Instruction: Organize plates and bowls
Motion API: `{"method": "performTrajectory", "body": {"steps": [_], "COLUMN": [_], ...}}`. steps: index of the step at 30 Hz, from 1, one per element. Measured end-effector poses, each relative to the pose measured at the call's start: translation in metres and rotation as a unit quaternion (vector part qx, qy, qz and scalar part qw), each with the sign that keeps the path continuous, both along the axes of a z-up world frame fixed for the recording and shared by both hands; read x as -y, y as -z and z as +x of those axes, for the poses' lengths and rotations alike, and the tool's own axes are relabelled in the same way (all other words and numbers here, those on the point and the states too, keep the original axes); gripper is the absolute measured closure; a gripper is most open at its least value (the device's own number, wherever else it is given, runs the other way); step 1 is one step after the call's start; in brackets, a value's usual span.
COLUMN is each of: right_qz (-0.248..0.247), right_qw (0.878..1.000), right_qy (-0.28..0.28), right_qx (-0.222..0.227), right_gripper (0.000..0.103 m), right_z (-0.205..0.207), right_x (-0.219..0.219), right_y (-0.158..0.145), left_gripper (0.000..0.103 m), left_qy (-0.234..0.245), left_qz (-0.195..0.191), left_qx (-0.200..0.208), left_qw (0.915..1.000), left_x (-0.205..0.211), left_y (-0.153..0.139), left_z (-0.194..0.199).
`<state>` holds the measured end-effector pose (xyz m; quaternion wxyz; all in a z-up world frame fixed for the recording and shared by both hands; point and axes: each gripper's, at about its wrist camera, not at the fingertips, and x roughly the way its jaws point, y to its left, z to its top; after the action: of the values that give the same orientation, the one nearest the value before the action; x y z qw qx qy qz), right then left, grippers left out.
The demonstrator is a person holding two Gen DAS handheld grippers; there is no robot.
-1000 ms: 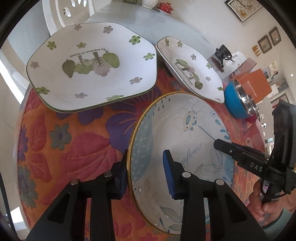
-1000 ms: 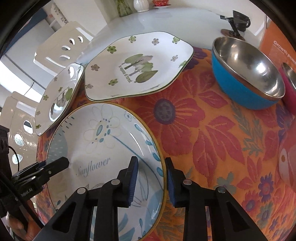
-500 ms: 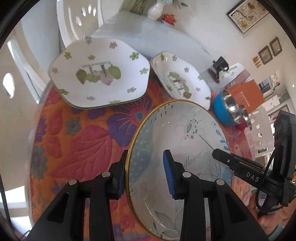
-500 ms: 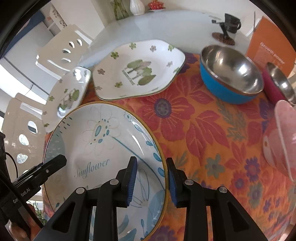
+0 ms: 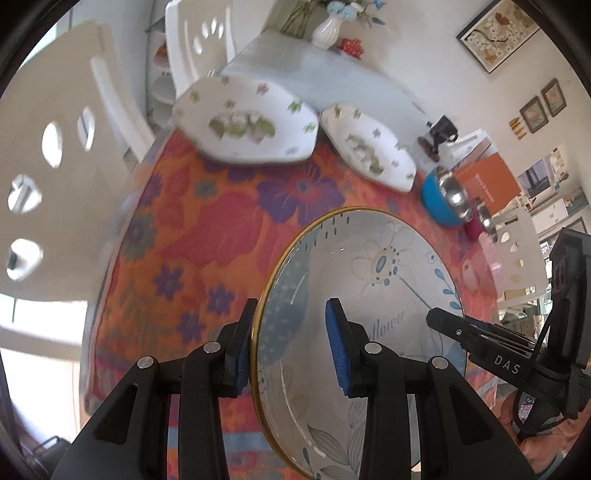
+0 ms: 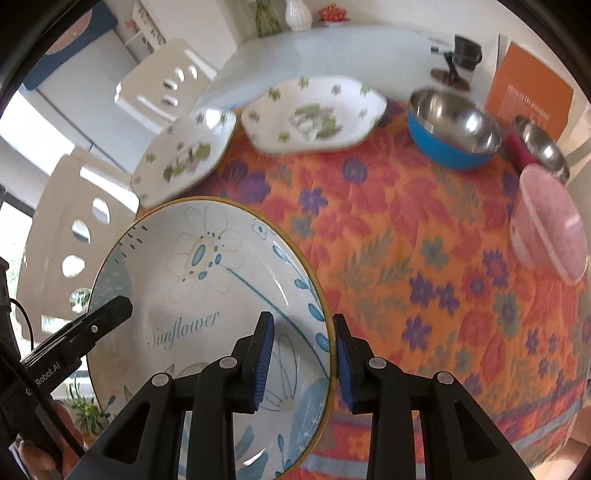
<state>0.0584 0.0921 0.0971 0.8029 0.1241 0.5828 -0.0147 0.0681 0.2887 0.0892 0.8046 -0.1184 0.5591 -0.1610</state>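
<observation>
Bright daylight, blown-out window glare at left, motion-blurred green-flowered plates (image 5: 245, 123) (fisheye-bent edges, dark corners)

White chairs (image 5: 48, 177), framed pictures (image 5: 496, 31) on white wall

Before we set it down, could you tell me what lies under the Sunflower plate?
Under the Sunflower plate, held at opposite rims by both hand-held grippers, left and right, only the floral cloth shows around it. Whatever lies directly beneath is covered by the plate.

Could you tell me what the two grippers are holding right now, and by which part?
Both hold the Sunflower plate by its gold rim: the left gripper straddles one edge, the right gripper the opposite edge, each with one finger inside and one outside.
</observation>
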Motion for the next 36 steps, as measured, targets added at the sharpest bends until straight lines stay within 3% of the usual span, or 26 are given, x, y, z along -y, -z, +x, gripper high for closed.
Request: {"method": "performTrajectory", "body": {"steps": [9, 12, 21, 27, 32, 34, 36], "right_qz": [0.005, 0.002, 0.015, 0.024, 0.052, 0.059, 0.058], "right_qw": [0.999, 1.0, 1.0, 0.998, 0.993, 0.991, 0.989], "right_qy": [-0.006, -0.007, -0.01, -0.022, -0.028, -0.032, -0.034], "right_qx": [-0.04, -0.026, 0.013, 0.058, 0.097, 0.117, 0.131], "right_gripper": [0.073, 0.075, 0.075, 0.074, 0.055, 0.044, 0.043], "right_z": [-0.027, -0.034, -0.061, -0.092, -0.116, -0.12, -0.121], "right_x": [-0.005, -0.005, 0.014, 0.024, 0.038, 0.04, 0.041], "right_y": [0.056, 0.063, 0.028, -0.013, -0.041, -0.053, -0.064], "left_gripper": [0.072, 0.072, 0.069, 0.054, 0.03, 0.029, 0.029], "left_qy": [0.018, 0.012, -0.046, -0.055, -0.06, -0.054, -0.047], "left_qz": [0.02, 0.037, 0.008, 0.001, 0.0, 0.016, 0.028], "left_qx": [-0.034, -0.02, 0.06, 0.106, 0.156, 0.183, 0.196], "left_qw": [0.9991, 0.999, 0.9971, 0.9929, 0.986, 0.9815, 0.9791], "left_x": [0.0, -0.005, -0.026, -0.011, 0.0, 0.004, 0.007], "left_y": [0.049, 0.05, -0.02, -0.073, -0.123, -0.143, -0.156], "left_z": [-0.019, -0.02, -0.051, -0.075, -0.092, -0.097, -0.097]}}
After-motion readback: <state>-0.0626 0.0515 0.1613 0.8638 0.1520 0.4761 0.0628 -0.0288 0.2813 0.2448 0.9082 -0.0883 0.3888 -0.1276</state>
